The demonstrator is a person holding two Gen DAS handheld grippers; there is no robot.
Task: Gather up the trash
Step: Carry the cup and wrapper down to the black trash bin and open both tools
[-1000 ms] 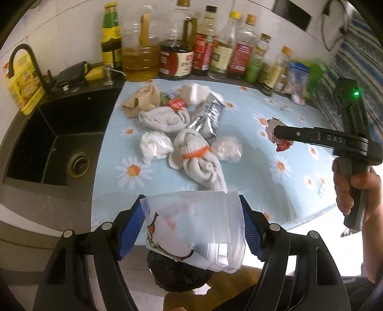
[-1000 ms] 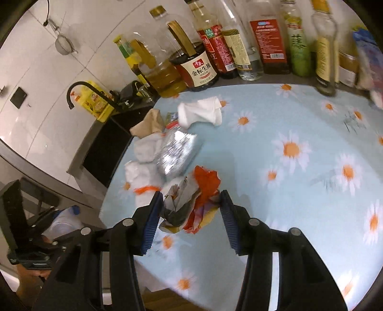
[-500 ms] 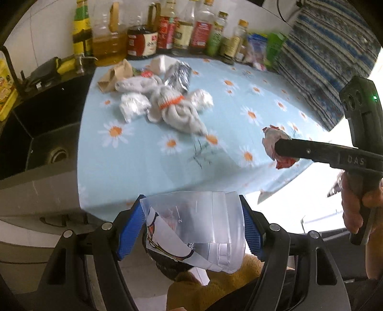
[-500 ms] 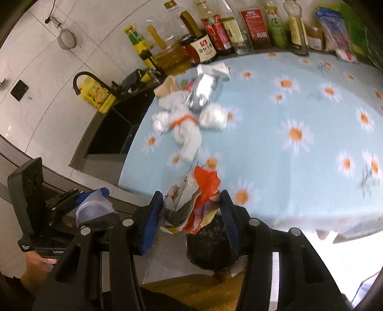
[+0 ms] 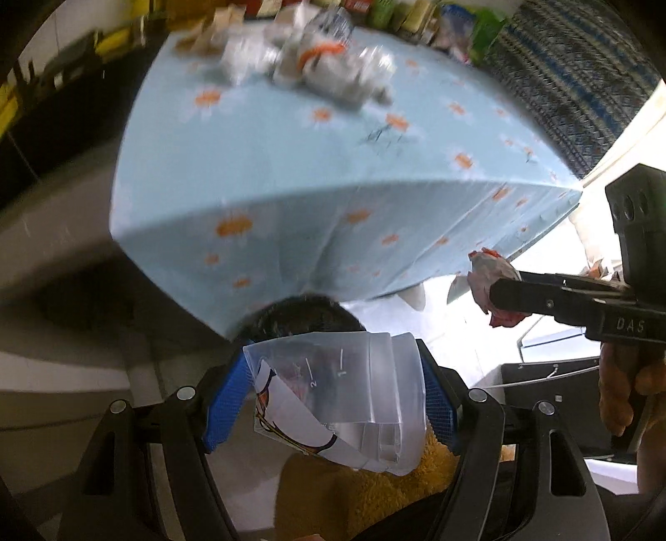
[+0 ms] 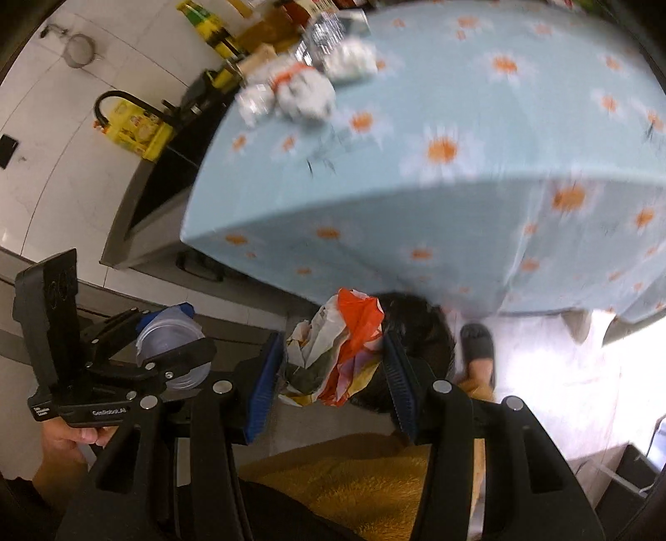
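My left gripper (image 5: 333, 399) is shut on a clear plastic cup (image 5: 337, 395) with a printed paper label, held below the table's front edge. It also shows in the right wrist view (image 6: 175, 353). My right gripper (image 6: 331, 366) is shut on a crumpled red, white and yellow wrapper (image 6: 337, 349); the wrapper also shows in the left wrist view (image 5: 493, 279). A dark round bin (image 6: 416, 333) sits on the floor just behind the wrapper, and below the table edge in the left wrist view (image 5: 291, 318). More trash (image 5: 316, 66) lies in a blurred pile on the far table top.
The table has a light blue daisy cloth (image 5: 270, 166) hanging over its front edge. A dark sink (image 6: 175, 166) with a black tap is to the left. Bottles (image 6: 216, 37) stand at the back. A sandalled foot (image 6: 478, 353) and a yellow garment (image 6: 354, 478) are below.
Both grippers have dropped from over the table to below its front edge, still holding the cup and the wrapper. The bin has come into view under them.
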